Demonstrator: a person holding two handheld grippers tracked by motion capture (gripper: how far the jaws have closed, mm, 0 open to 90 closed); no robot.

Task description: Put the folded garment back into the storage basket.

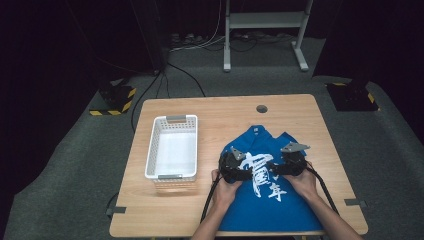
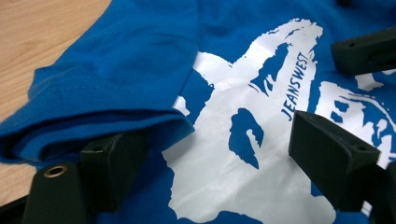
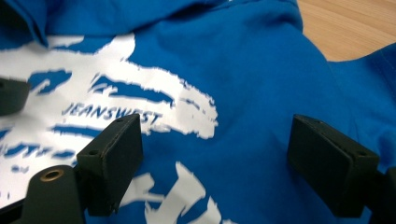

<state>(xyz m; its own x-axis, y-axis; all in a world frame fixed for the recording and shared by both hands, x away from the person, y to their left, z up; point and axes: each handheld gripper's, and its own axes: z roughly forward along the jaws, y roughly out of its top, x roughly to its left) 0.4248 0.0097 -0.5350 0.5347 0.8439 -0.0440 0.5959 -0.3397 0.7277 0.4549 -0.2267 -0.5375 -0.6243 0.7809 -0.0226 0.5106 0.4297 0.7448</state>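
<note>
"JEANSWEST" on blue T-shirt (image 2: 140, 60)

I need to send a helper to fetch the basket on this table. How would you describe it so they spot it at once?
On the wooden table, look at the left half, beside the blue T-shirt with white print. The white plastic basket stands there: rectangular, with slotted walls, grey handles at both short ends and nothing inside.

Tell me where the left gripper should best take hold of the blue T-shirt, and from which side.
Probably the folded sleeve edge of the blue T-shirt, approached from the table's left, jaws low. There the cloth is doubled and raised off the table; the printed middle lies flat. The left gripper is open beside that fold.
</note>
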